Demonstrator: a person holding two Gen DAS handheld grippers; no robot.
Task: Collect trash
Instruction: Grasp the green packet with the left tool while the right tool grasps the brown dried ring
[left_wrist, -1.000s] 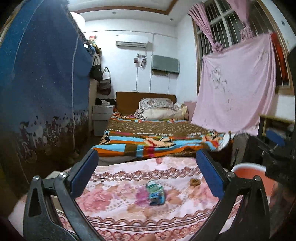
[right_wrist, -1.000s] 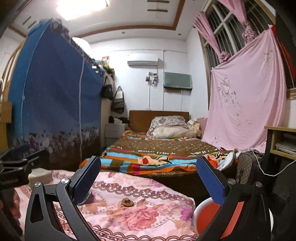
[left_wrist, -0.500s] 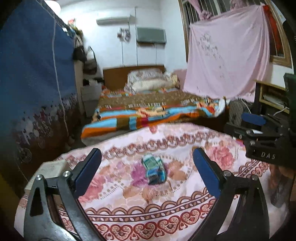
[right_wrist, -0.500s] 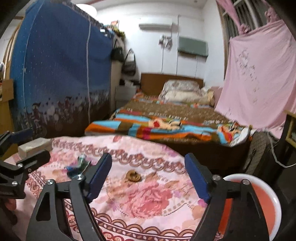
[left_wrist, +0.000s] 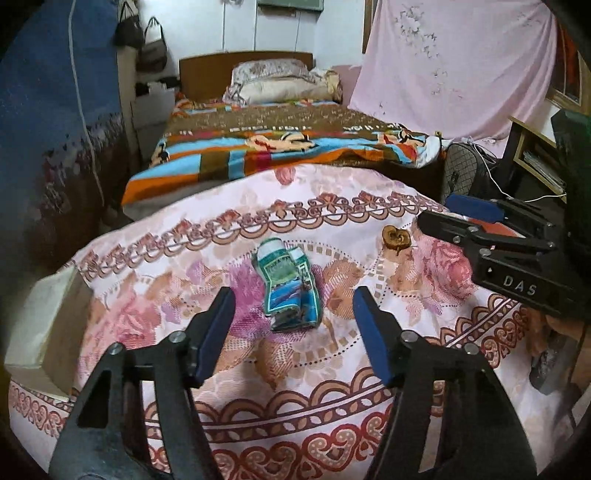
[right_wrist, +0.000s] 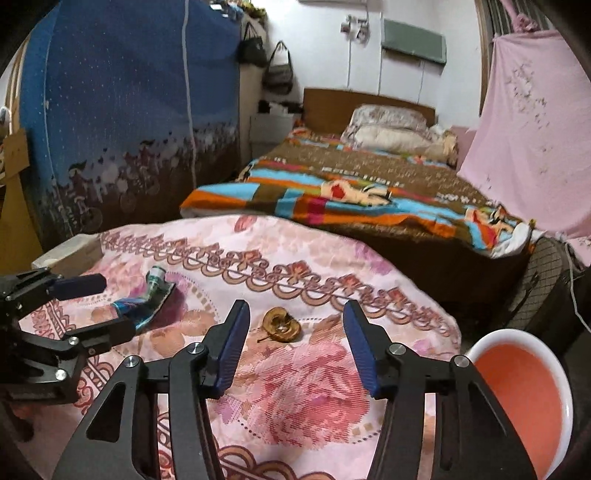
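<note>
In the left wrist view the left tongs (left_wrist: 293, 312) fill the lower middle of the frame. Their jaws have just been closing and now stand half apart, with nothing pressed between the blue pads. A flattened green and blue tube (left_wrist: 288, 286) lies on the desk just beyond the tips, lined up with the gap; the print on it is too small to read.

In the right wrist view the right tongs (right_wrist: 295, 325) sit at the lower centre, their jaws likewise just narrowed and part open, gripping nothing. A brown shrivelled fruit scrap (right_wrist: 280, 325) rests on the cloth ahead of the gap, between the two pads as the frame shows it.

The desk (left_wrist: 332, 424) wears a pink flowered cloth with a red scroll border. A pale box (left_wrist: 40, 325) sits at its left edge. At the right of the left wrist view the other tongs carry white letters reading "DAS" (left_wrist: 520, 285).

A white basin with an orange inside (right_wrist: 517, 398) stands at the lower right of the right wrist view, beside the desk. Behind it all, a bed (right_wrist: 369, 192) with a striped blanket fills the middle, a blue curtain (right_wrist: 129, 110) the upper left, and a pink sheet (left_wrist: 458, 66) the upper right.
</note>
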